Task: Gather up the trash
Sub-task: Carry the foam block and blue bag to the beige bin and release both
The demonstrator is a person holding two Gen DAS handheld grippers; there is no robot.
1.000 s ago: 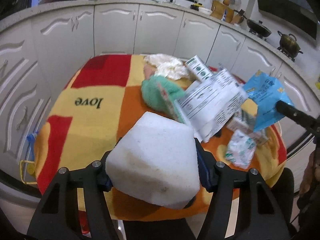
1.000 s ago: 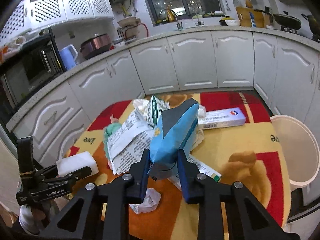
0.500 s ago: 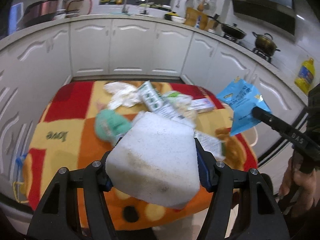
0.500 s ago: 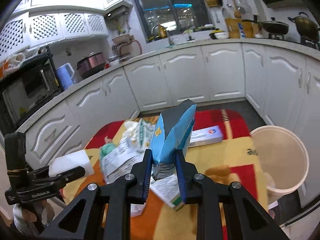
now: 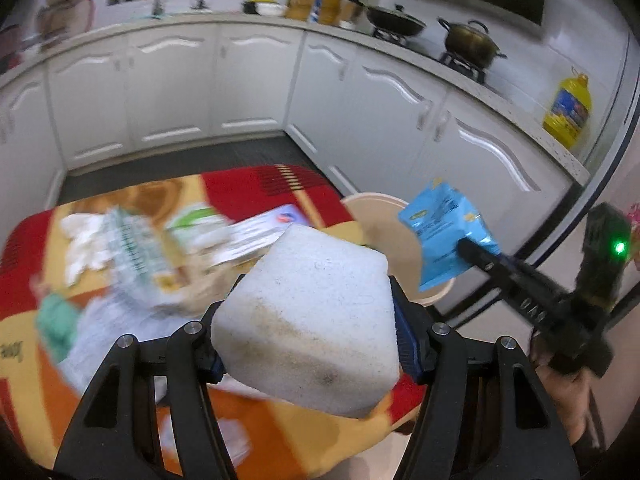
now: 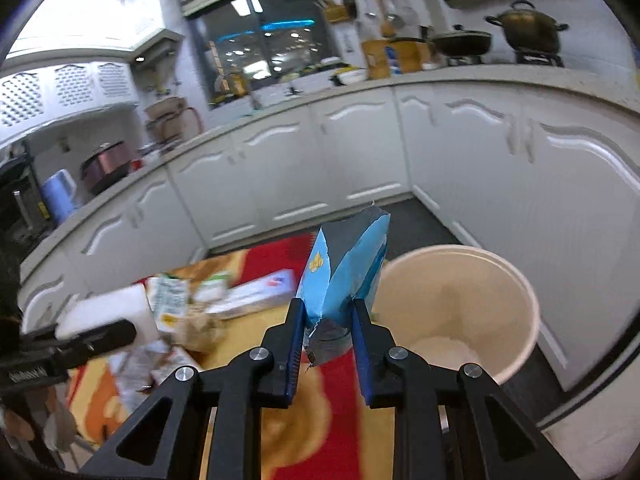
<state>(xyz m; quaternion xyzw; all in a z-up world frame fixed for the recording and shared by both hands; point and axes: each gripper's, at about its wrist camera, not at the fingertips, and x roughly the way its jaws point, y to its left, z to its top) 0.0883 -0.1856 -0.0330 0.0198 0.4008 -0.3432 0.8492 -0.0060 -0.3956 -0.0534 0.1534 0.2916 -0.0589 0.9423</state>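
Note:
My left gripper (image 5: 310,324) is shut on a white foam block (image 5: 308,320), held above the table's right end. The block also shows in the right wrist view (image 6: 108,312). My right gripper (image 6: 326,332) is shut on a blue snack bag (image 6: 344,272), held just left of the beige trash bin (image 6: 516,280). In the left wrist view the blue bag (image 5: 444,240) hangs over the bin's rim (image 5: 368,200). Several cartons, papers and tissues (image 5: 132,240) lie on the colourful tablecloth (image 5: 248,184).
White kitchen cabinets (image 5: 240,88) curve around the table. Pots stand on the stove (image 5: 468,44) and a yellow oil bottle (image 5: 566,112) on the counter. The bin stands on the floor beside the table's right edge.
Both grippers have swung right, toward the bin, carrying their loads. The bin now fills the right wrist view's right side and the trash pile has slid left.

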